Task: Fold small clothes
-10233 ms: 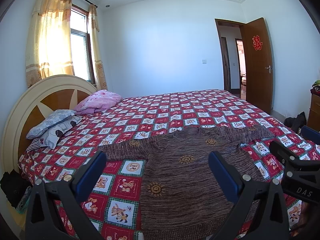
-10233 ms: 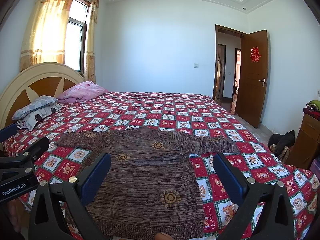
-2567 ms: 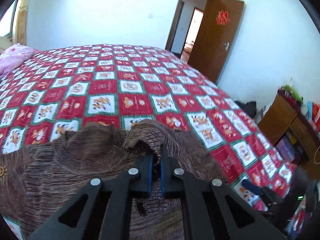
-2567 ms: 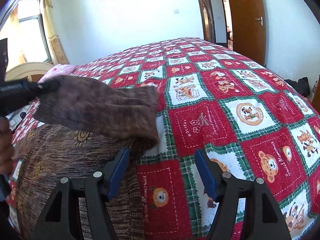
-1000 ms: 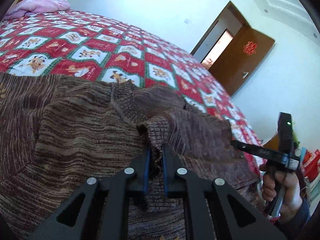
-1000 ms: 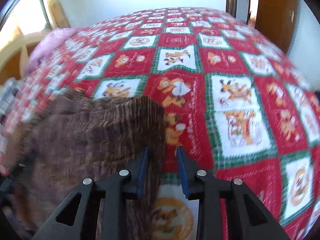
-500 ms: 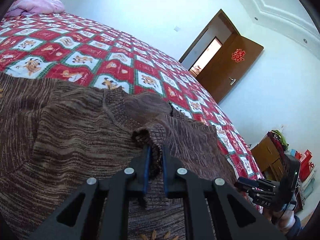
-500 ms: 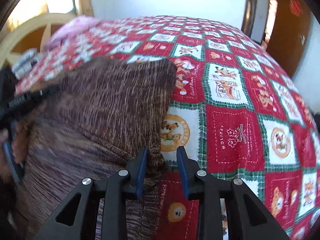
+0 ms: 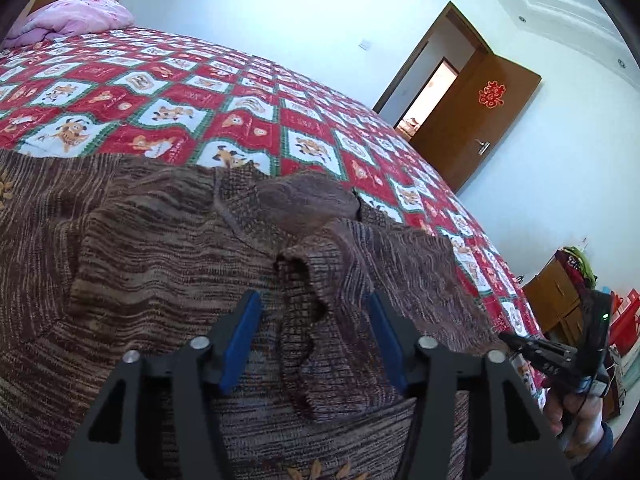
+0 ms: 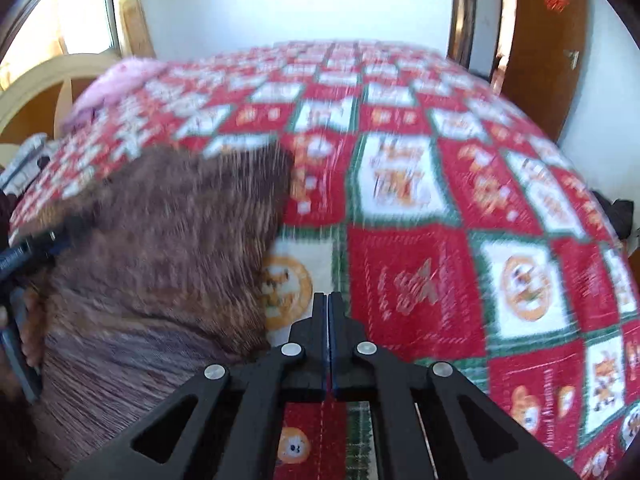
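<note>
Left wrist view shows your left hand-held gripper opening, a sleeve cuff of the brown sweater lying loose between its blue pads. Your right hand-held gripper is clenched on nothing, above the bed beside the sweater.
</note>
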The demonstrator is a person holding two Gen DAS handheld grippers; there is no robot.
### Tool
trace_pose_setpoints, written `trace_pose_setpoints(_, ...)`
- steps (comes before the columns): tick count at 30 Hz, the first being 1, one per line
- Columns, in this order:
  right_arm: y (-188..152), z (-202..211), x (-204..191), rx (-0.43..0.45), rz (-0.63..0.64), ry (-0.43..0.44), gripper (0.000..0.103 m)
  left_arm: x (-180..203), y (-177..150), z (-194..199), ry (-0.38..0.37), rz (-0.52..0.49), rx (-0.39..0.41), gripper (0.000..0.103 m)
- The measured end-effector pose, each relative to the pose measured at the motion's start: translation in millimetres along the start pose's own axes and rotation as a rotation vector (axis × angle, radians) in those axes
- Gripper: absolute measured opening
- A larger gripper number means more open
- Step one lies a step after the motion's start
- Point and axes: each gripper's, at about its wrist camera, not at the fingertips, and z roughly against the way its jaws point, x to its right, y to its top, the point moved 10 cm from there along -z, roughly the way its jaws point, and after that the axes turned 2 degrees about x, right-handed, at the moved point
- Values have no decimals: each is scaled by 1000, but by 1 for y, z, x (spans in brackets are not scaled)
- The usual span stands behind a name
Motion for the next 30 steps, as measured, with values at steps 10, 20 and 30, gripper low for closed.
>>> trace_pose_setpoints(10, 0, -33, -104, -102, 92, 135, 38, -14, 9, 22, 71, 56, 98, 88)
trace_pose_setpoints(20, 23, -14, -170, 5, 179, 221, 38, -72, -8, 118, 203, 140, 188, 95)
trace_pose_setpoints(30, -13, -44, -268, -107, 351, 345, 40, -148, -15, 169, 374, 190, 193, 96)
